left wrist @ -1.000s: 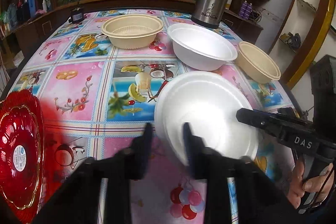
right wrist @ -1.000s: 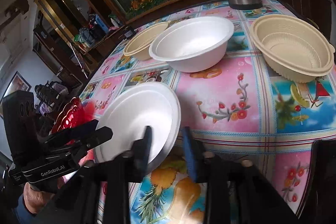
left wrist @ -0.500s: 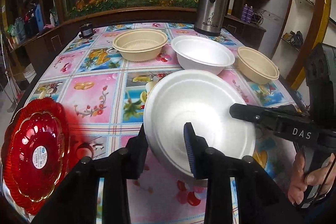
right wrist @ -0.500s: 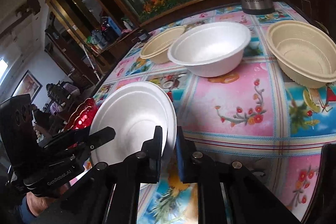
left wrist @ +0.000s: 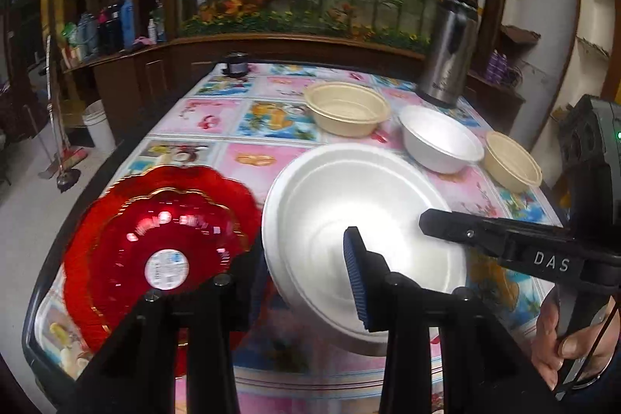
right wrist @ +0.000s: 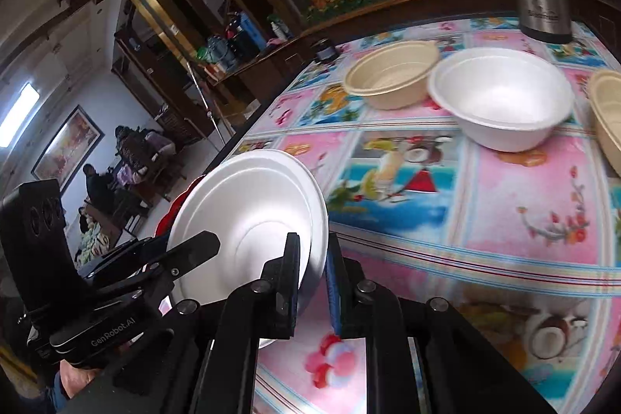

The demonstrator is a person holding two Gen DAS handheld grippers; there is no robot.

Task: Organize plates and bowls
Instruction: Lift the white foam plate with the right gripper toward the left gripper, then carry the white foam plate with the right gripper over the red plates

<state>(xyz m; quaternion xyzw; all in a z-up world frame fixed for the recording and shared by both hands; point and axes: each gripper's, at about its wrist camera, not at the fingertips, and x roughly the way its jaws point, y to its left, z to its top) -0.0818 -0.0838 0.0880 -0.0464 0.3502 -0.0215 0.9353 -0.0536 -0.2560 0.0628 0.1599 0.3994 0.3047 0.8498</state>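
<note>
White foam plate (right wrist: 252,216) rim clamped between right gripper (right wrist: 313,258) fingers.

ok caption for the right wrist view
Right tool clamps the white foam plate's rim, tilted above the floral tablecloth.

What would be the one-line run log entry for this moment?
right gripper: jaws shut on white plate rim, plate tilted | left gripper: jaws opening, plate edge between them | red plates: beside, on table
</note>
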